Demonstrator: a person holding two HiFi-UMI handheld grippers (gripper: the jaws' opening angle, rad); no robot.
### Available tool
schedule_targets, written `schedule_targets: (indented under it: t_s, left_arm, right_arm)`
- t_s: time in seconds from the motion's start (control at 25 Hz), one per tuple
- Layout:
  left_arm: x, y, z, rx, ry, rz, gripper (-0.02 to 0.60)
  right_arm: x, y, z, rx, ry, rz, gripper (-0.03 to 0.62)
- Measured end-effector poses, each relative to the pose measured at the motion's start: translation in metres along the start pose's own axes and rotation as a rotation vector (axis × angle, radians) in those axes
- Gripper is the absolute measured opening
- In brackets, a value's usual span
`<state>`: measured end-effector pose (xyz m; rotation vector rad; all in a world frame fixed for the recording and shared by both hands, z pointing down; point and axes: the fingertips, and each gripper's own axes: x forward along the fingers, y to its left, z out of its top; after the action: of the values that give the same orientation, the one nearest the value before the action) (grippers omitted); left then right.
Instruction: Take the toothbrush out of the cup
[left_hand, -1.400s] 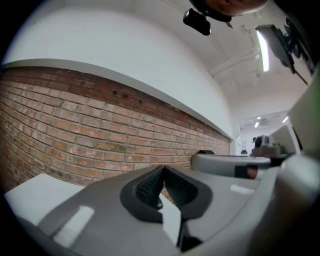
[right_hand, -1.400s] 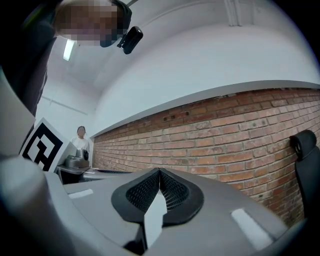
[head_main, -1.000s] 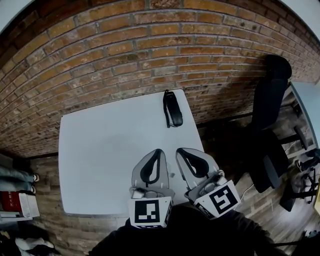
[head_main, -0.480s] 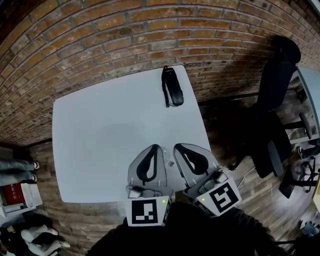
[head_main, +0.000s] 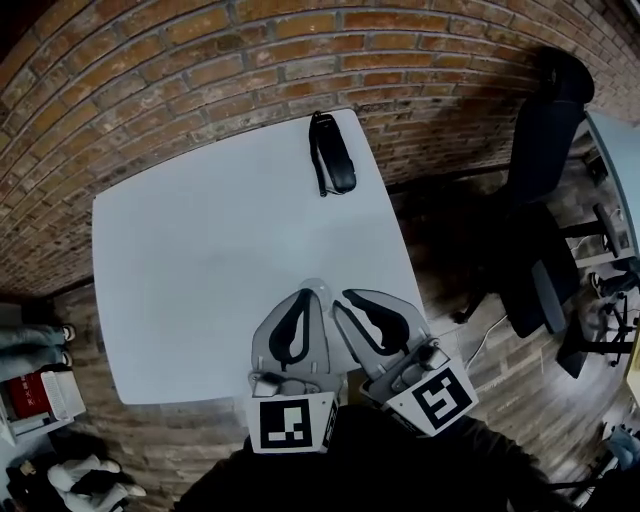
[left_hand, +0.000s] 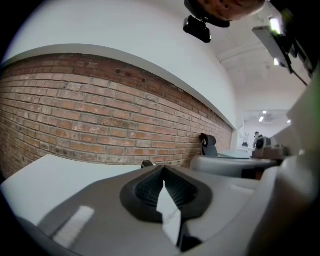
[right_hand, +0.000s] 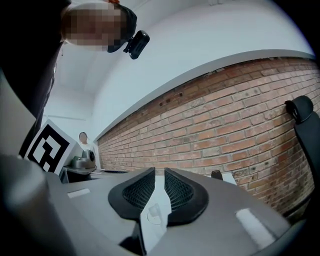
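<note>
A black oblong object (head_main: 333, 156) with a thin dark stick along its left side lies at the far edge of the white table (head_main: 200, 270). I cannot tell a cup from a toothbrush in it. It shows small beyond the jaw tips in the left gripper view (left_hand: 146, 163) and in the right gripper view (right_hand: 216, 174). My left gripper (head_main: 318, 291) hovers over the table's near right part, its jaw tips touching, nothing held (left_hand: 162, 169). Beside it my right gripper (head_main: 346, 297) has its jaws opening, a narrow gap between them with nothing in it (right_hand: 159, 173).
A brick wall (head_main: 250, 70) runs behind the table. A black office chair (head_main: 540, 200) stands on the wooden floor to the right, with another desk's corner (head_main: 620, 170) past it. Clutter lies on the floor at the lower left (head_main: 40, 395).
Both grippers have sunk and drawn slightly toward the table's near edge. The right jaws have parted a little. The head view has shifted, so the table sits higher and further left.
</note>
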<state>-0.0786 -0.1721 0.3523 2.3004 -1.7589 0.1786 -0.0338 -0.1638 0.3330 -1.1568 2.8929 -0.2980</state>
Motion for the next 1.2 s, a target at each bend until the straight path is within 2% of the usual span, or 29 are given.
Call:
schedule_targets:
  t_s: [0.2, 0.36, 0.6, 0.72, 0.84, 1.2]
  left_arm:
    - [-0.006, -0.005, 0.013, 0.005, -0.036, -0.005, 0.009]
    - [-0.008, -0.004, 0.012, 0.008, -0.028, 0.002, 0.009]
    - [-0.008, 0.007, 0.009, 0.000, -0.025, 0.027, 0.009]
    - [-0.007, 0.012, 0.003, -0.009, -0.014, 0.030, 0.009]
    - [-0.006, 0.012, -0.005, -0.015, 0.013, 0.029, 0.009]
    - [-0.005, 0.015, -0.009, -0.016, 0.014, 0.026, 0.009]
  right_arm:
    - [-0.005, 0.004, 0.010, -0.018, -0.018, 0.000, 0.060]
    - [-0.005, 0.006, 0.006, -0.019, 0.008, 0.012, 0.063]
    - [0.004, 0.014, -0.005, -0.015, 0.045, 0.051, 0.133]
    - [0.007, 0.015, -0.011, -0.019, 0.058, 0.055, 0.147]
    - [0.008, 0.013, -0.015, -0.014, 0.066, 0.052, 0.152]
    - [0.008, 0.012, -0.024, -0.018, 0.082, 0.037, 0.153]
